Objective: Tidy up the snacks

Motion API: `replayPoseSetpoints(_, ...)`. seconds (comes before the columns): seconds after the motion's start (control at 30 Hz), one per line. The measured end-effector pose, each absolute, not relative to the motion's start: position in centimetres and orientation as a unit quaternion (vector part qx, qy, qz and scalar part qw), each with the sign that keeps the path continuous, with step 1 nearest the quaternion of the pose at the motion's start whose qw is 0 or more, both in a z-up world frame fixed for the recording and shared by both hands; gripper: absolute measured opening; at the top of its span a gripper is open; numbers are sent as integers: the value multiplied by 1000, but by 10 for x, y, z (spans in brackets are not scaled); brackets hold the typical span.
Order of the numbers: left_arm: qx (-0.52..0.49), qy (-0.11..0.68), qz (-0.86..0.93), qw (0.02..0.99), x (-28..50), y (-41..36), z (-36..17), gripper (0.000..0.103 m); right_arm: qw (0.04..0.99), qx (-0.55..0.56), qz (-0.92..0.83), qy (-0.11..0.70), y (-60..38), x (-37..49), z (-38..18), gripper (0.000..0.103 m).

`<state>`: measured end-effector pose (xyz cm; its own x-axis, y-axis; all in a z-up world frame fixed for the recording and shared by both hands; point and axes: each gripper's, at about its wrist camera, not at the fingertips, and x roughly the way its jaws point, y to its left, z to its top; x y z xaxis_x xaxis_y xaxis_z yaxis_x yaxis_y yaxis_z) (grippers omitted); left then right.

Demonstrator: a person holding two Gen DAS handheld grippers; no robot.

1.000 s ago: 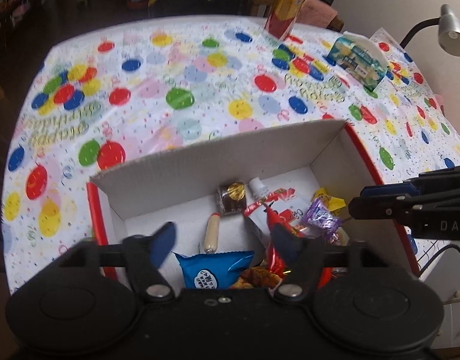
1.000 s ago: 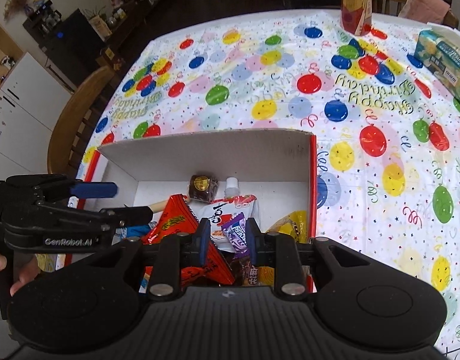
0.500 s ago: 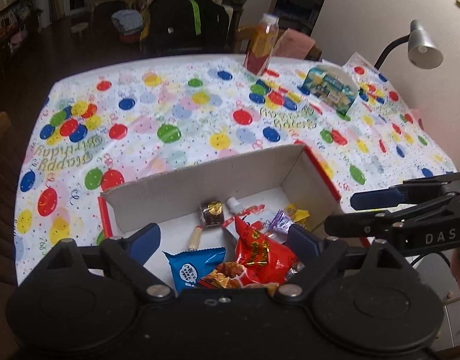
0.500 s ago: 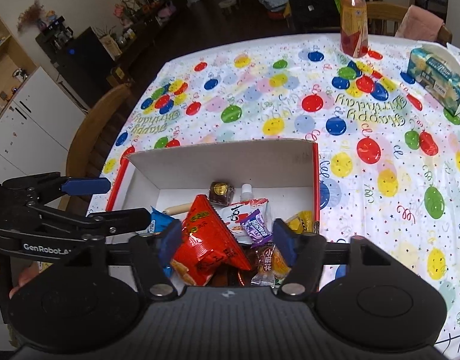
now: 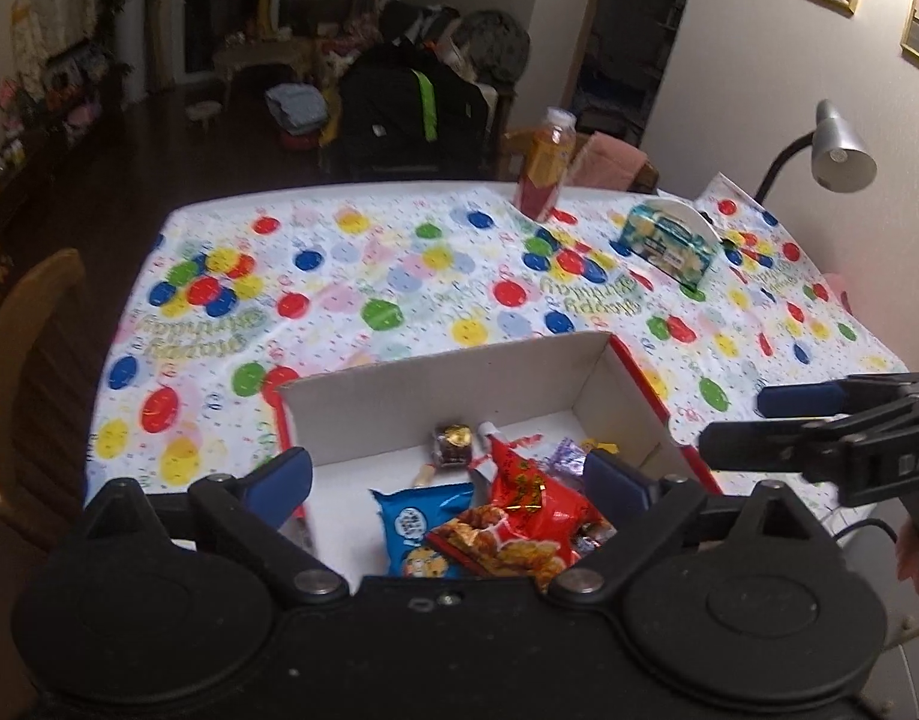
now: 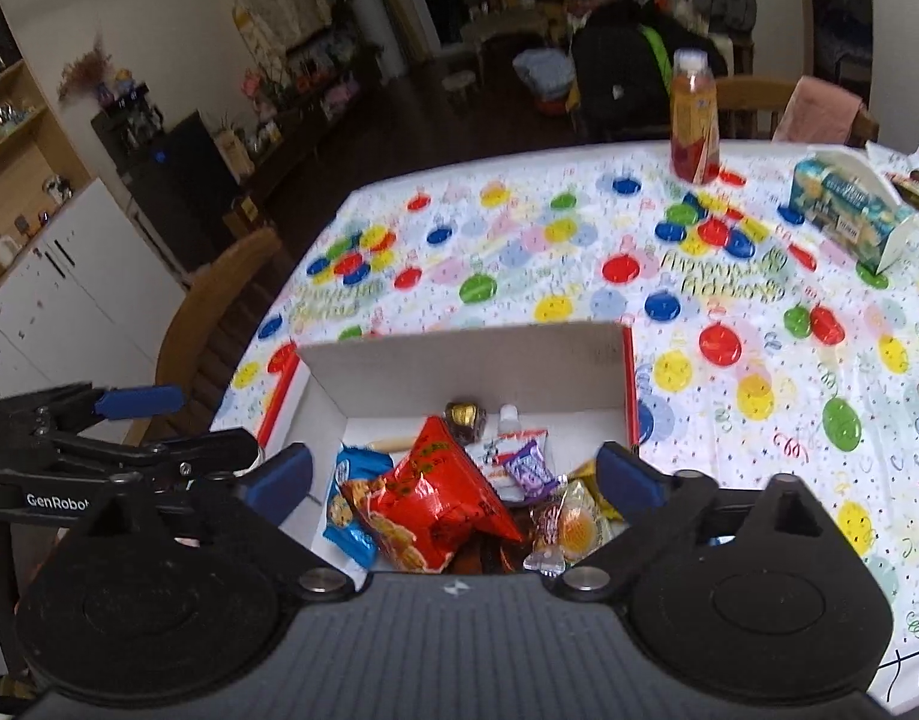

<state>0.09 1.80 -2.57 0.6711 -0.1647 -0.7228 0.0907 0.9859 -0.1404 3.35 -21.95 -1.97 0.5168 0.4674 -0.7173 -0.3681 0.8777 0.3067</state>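
Observation:
A white cardboard box (image 5: pixel 435 396) with red outer sides sits at the near edge of the table. It holds a red chip bag (image 5: pixel 522 495), a blue cookie packet (image 5: pixel 414 516), a round chocolate (image 5: pixel 453 443), a purple wrapper (image 6: pixel 528 468) and other small sweets. My left gripper (image 5: pixel 450 480) hangs open above the box's near side with nothing between its fingers. My right gripper (image 6: pixel 453 474) is likewise open and empty over the box. Each gripper shows from the side in the other's view: the right gripper (image 5: pixel 759 426) and the left gripper (image 6: pixel 183 426).
The balloon-print tablecloth (image 5: pixel 399 276) covers the table. An orange drink bottle (image 6: pixel 693 120) stands at the far edge and a tissue box (image 6: pixel 849 216) at the far right. A desk lamp (image 5: pixel 840 153) is on the right, a wooden chair (image 6: pixel 219 312) on the left.
Both grippers have lifted up and back from the box. The right gripper, nearly shut around the purple wrapper a second ago, has opened wide; the left has opened wider too.

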Motion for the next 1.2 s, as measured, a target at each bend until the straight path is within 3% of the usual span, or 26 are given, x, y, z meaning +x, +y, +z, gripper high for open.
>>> replayPoseSetpoints(0.17,-44,387,-68,919,-15,16,-22,102,887,78,220,397,-228,16,-20,102)
replayPoseSetpoints(0.53,-43,379,-73,921,-39,5,-24,103,929,81,164,322,-237,-34,-24,103)
replayPoseSetpoints(1.2,-48,369,-33,927,-53,-11,-25,103,933,73,159,314,-240,-49,-30,103)
